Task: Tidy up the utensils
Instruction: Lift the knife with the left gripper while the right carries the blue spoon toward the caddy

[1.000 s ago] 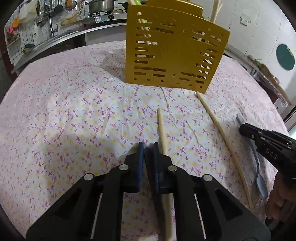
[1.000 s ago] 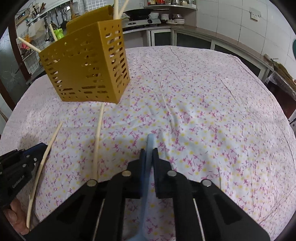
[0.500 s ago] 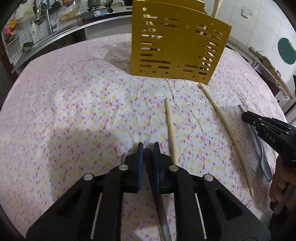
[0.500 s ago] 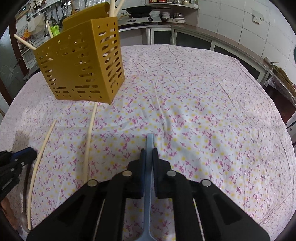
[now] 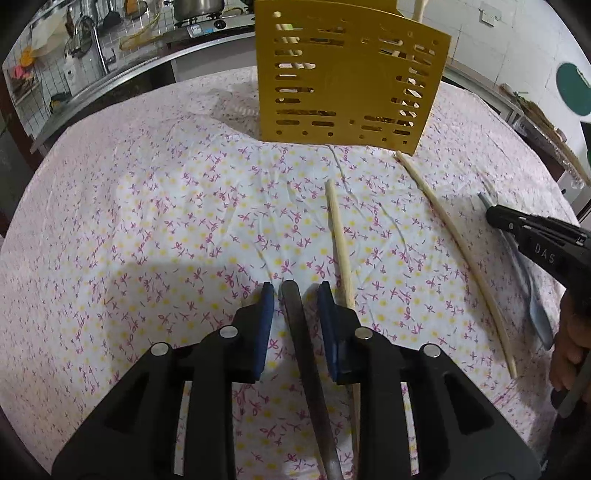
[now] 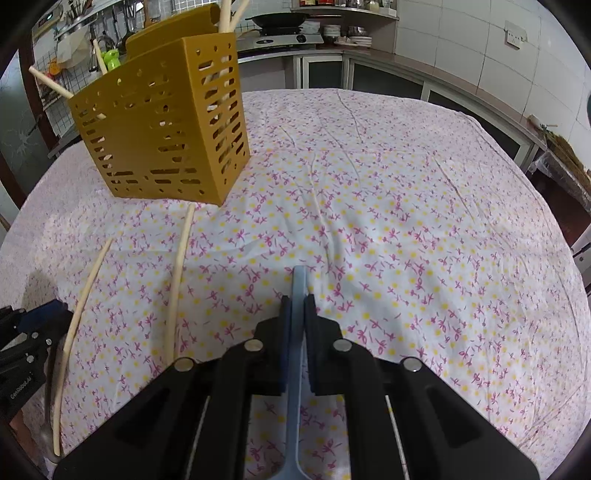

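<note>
A yellow slotted utensil holder [image 5: 351, 77] stands at the far side of the floral tablecloth, with chopsticks standing in it; it also shows in the right wrist view [image 6: 162, 129]. My left gripper [image 5: 295, 291] is open, its pads either side of a dark metal utensil handle [image 5: 303, 354] lying on the cloth, not touching it. Two pale chopsticks [image 5: 341, 247] [image 5: 458, 240] lie to its right. My right gripper [image 6: 297, 301] is shut on a light blue spoon handle [image 6: 298, 284], low over the cloth. The spoon [image 5: 532, 295] and right gripper [image 5: 535, 240] show in the left wrist view.
The round table's cloth [image 6: 406, 206] drops off at its edges. Kitchen counters, a sink and a stove [image 5: 199, 22] line the wall behind. The two chopsticks [image 6: 85, 295] [image 6: 179, 277] lie between the grippers. The left gripper [image 6: 26, 339] shows at the left edge.
My left gripper has opened, letting go of the dark utensil handle, which now rests between the pads. My right gripper stays shut on the blue spoon and has moved slightly.
</note>
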`<state>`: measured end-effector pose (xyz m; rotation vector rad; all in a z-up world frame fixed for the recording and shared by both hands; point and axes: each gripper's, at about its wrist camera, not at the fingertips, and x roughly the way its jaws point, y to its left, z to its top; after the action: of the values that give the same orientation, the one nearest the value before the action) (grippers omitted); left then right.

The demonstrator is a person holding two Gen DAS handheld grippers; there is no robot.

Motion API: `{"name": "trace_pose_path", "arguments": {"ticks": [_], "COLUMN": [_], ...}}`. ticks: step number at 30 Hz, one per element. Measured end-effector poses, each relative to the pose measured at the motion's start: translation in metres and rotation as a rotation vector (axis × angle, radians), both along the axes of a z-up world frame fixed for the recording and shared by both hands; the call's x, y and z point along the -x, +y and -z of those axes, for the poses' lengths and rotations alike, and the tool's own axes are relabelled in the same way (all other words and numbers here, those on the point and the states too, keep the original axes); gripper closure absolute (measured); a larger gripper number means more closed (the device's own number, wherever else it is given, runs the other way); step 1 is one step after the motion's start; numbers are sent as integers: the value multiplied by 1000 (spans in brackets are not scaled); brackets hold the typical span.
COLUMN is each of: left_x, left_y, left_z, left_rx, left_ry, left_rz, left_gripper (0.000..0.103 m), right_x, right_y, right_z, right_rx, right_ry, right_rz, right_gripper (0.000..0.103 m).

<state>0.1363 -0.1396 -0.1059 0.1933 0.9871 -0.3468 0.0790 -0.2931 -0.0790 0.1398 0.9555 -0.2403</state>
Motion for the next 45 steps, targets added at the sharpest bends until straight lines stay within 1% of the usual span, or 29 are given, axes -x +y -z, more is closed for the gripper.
{"name": "trace_pose_path", "arguments": {"ticks": [5, 6, 11, 13, 16, 18, 23, 26, 29, 37, 40, 45], "left_x": [4, 4, 3, 2, 3, 2, 3, 4, 5, 10, 11, 10], "left_y": [-5, -5, -2, 0, 1, 3, 8, 13, 18, 32, 37, 41], "left_z": [2, 2, -1, -7, -18, -26, -46, -57, -68, -102, -110, -114], "left_rx": [1, -2, 26, 42, 54, 77, 134, 155, 167, 237, 253, 270], "left_ry": [-23, -30, -23, -24, -57, -68, -102, -126, -161, -239, -251, -252], "left_rz": [-4, -8, -7, 0, 5, 3, -8, -14, -25, -44, -62, -68], "left_gripper": [90, 94, 95, 95, 95, 95, 95, 95, 95, 95, 95, 95], "right_x": [-2, -3, -3, -1, 4, 9, 26, 33, 39, 57, 62, 69], "right_y": [7, 7, 4, 2, -1, -3, -8, -10, -13, -8, -5, -2], "right_z": [0, 0, -6, -13, -28, -37, -64, -75, -83, -111, -116, -121], "right_rx": [30, 28, 7, 4, 1, -4, -33, -25, -23, 3, 4, 8], "right_ry": [6, 5, -6, -26, -69, -102, -229, -273, -301, -390, -402, -419], "right_rz": [-11, -10, 0, 3, 11, 16, 26, 41, 49, 47, 34, 36], "right_gripper": [96, 96, 96, 96, 96, 96, 96, 96, 96, 96, 96, 96]}}
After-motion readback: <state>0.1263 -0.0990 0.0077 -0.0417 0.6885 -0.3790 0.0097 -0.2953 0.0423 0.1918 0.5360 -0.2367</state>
